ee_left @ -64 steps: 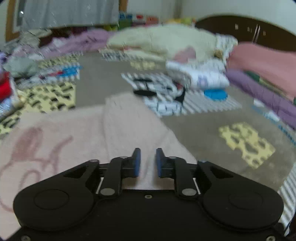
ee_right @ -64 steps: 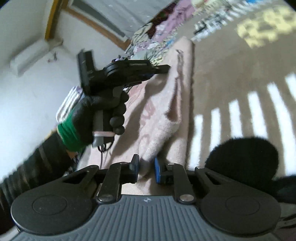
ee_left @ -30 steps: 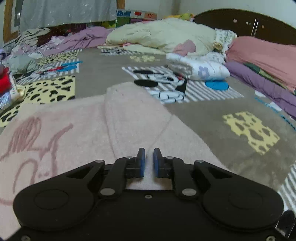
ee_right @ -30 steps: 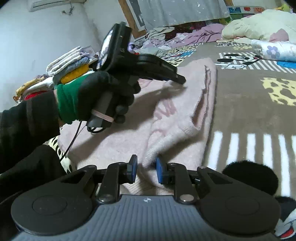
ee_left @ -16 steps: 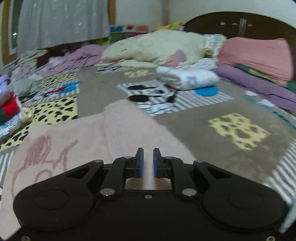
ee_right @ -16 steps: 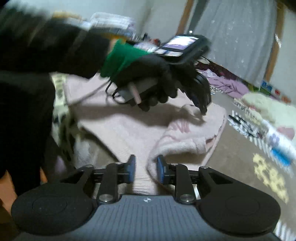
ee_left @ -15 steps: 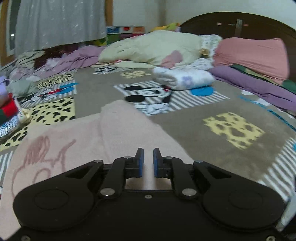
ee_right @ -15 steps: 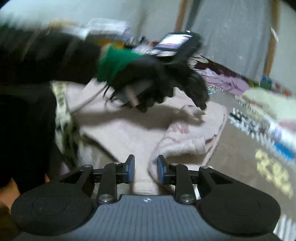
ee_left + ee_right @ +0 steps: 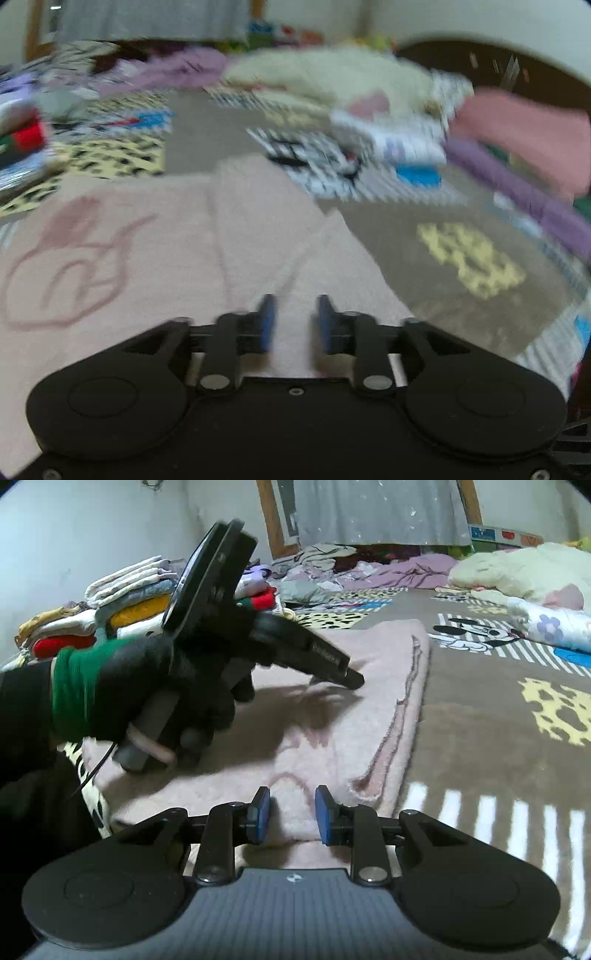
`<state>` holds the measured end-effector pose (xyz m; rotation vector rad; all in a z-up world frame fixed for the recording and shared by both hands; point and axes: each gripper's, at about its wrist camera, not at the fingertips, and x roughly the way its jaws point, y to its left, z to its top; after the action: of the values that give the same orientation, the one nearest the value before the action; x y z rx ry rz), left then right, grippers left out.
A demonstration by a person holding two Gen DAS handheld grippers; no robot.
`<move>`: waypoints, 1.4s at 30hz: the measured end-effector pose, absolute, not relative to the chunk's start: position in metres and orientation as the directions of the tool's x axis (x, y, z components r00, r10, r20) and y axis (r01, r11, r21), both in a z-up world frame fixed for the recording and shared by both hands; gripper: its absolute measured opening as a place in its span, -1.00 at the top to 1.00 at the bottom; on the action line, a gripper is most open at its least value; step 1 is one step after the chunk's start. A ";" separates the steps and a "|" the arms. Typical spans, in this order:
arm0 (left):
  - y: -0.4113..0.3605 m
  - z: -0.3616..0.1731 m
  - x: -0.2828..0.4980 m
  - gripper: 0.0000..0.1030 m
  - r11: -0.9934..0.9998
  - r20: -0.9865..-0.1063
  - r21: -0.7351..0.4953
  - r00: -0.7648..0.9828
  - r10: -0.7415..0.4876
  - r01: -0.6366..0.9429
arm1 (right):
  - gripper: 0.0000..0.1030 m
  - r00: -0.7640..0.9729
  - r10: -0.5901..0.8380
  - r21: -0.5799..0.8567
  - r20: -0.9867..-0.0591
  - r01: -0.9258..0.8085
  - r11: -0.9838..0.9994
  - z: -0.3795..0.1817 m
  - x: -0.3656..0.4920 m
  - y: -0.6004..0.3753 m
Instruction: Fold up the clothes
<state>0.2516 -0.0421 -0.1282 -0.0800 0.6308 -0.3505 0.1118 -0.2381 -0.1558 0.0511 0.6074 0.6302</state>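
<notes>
The right gripper is seen with its blue-padded fingers parted and nothing between them; they hang just above the near edge of a pink garment. The left gripper is likewise spread apart and empty, with pink cloth visible through the gap between its pads; this view is blurred by motion. In the right wrist view the left gripper is seen from the side, held by a hand in a black glove with a green cuff, its tip low over the middle of the garment; whether it touches the cloth cannot be told.

The garment is laid flat on a brown patterned blanket, toward its near left part. A darker pink line drawing is seen on the cloth at the left of the left wrist view, and a folded-over strip runs up the middle. The garment's right edge is turned over, showing a seam.

Behind, at the blanket's far left edge, a stack of folded clothes is set against the wall. Across the far edge, loose bedding is heaped: a cream quilt and purple cloth. A dark headboard is seen at the far right.
</notes>
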 end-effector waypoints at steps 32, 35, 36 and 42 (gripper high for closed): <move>0.223 -0.161 0.118 -0.03 0.707 -0.541 -0.590 0.841 0.012 -0.390 | 0.02 0.750 0.561 0.613 -0.349 -0.271 0.743 -0.166 0.135 -0.290; 0.227 -0.169 0.116 -0.01 0.661 -0.523 -0.647 0.852 -0.023 -0.380 | 0.01 0.748 0.561 0.607 -0.355 -0.272 0.747 -0.166 0.136 -0.288; 0.231 -0.172 0.115 0.08 0.636 -0.514 -0.674 0.857 -0.037 -0.377 | -0.02 0.747 0.561 0.606 -0.356 -0.272 0.748 -0.166 0.136 -0.287; 0.248 -0.184 0.107 0.74 0.540 -0.481 -0.761 0.871 -0.099 -0.359 | -0.06 0.744 0.571 0.610 -0.348 -0.282 0.740 -0.165 0.137 -0.282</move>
<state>0.1072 0.2477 -0.1840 -0.9995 0.5108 0.1631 0.1372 -0.2818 -0.1647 0.5606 0.5532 0.4946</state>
